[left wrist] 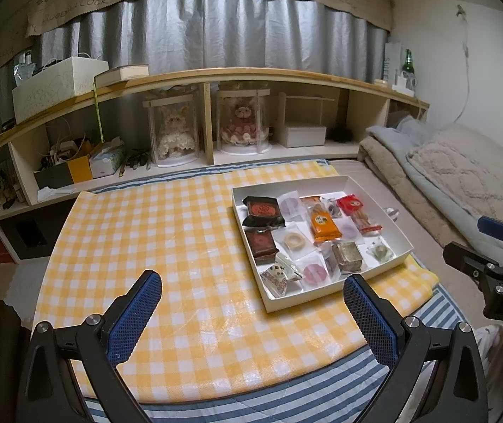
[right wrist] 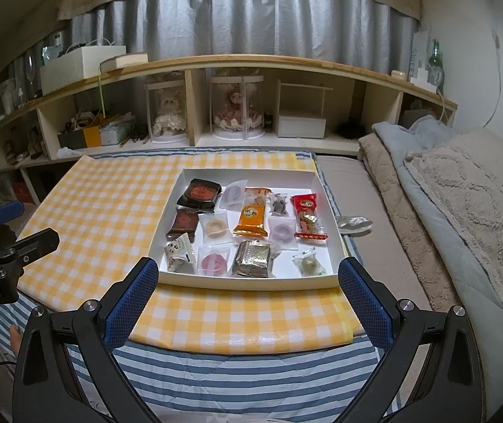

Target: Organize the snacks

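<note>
A bedroom serves as the workspace: grey curtains hang behind a long wooden shelf whose cubbies hold two dolls in clear cases, a tissue box and oddments, while folded blankets lie piled on the bed to the right. A yellow-checked cloth is spread over a blue-striped quilt, giving the soft bed a smooth, wipeable working surface (there is no table here).

On the cloth's right half sits a shallow white box, and every snack in view lies inside it, flat and side by side in rough rows, labels up, presumably so each can be seen and picked singly. Among them are an orange packet, a red packet, two dark brown packets at the left, a silver-wrapped piece and several clear sachets of round sweets. A crumpled silvery wrapper lies just outside the box on the right.

The right gripper hovers before the box's near wall, fingers spread wide and holding nothing; the left gripper hangs over bare cloth to the left, likewise wide and empty. The scene fits either snacks already sorted into the box or a filled box awaiting rearrangement.
</note>
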A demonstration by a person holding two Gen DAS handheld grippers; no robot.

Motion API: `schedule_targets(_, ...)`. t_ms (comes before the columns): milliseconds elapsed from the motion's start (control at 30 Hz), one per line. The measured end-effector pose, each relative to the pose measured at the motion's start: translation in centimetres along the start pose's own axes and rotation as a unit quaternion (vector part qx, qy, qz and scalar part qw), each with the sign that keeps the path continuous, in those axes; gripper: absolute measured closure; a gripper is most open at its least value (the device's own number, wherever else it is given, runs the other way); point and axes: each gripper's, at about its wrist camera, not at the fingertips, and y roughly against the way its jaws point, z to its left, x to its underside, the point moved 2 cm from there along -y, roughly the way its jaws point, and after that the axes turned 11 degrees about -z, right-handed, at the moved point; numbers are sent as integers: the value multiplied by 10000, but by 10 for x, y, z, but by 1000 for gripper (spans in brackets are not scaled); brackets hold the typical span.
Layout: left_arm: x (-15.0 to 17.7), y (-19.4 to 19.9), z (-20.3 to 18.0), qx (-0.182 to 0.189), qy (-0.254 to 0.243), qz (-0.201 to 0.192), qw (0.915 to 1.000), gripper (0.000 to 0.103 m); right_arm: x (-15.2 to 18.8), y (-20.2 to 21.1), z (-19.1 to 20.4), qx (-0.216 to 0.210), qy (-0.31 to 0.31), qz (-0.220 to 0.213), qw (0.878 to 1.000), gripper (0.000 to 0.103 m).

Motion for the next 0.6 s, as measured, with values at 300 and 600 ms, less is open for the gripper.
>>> schedule_targets(300, 1, 1, -2, -18, 7, 1, 10000, 0, 0, 0, 0, -6, 6, 0, 10000, 0)
schedule_targets(600, 3, 4, -9, -63, -85, -71, 9999, 0, 0, 0, 0, -5, 5, -3, 10000, 0)
